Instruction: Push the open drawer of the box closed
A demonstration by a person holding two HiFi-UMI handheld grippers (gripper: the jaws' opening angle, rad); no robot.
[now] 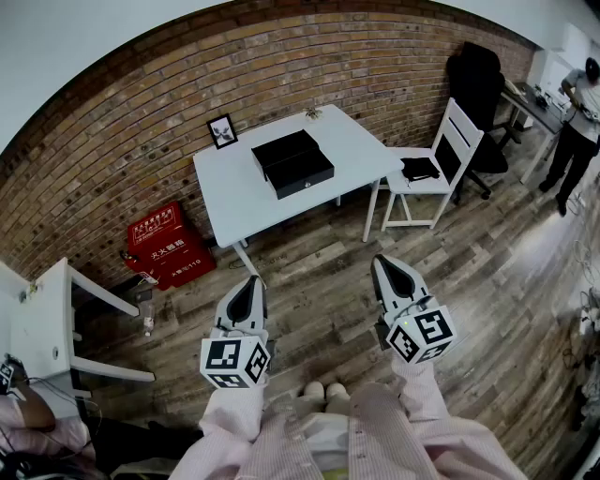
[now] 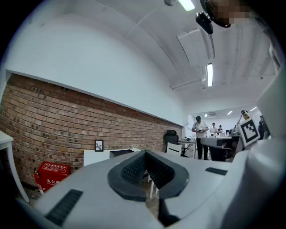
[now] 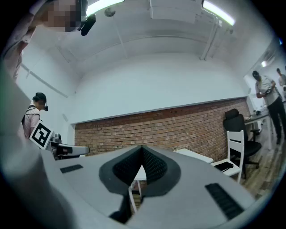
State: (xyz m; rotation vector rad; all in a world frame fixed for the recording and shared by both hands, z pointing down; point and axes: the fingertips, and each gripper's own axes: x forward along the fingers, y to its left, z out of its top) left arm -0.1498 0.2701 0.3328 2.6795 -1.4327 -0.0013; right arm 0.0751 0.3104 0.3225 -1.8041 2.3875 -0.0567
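One red case (image 1: 167, 246) near the black box (image 1: 292, 161) bears Chinese writing.

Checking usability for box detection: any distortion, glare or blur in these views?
Head view: heavy fisheye, the brick wall bows, but the black box on the white table is sharp and evenly lit. Left gripper view: ceiling light blown out, dark corners. Right gripper view: same glare from the ceiling lights, corners vignetted.

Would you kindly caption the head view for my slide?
Shut and empty, the left gripper and right gripper face the black box with its open drawer on the white table.
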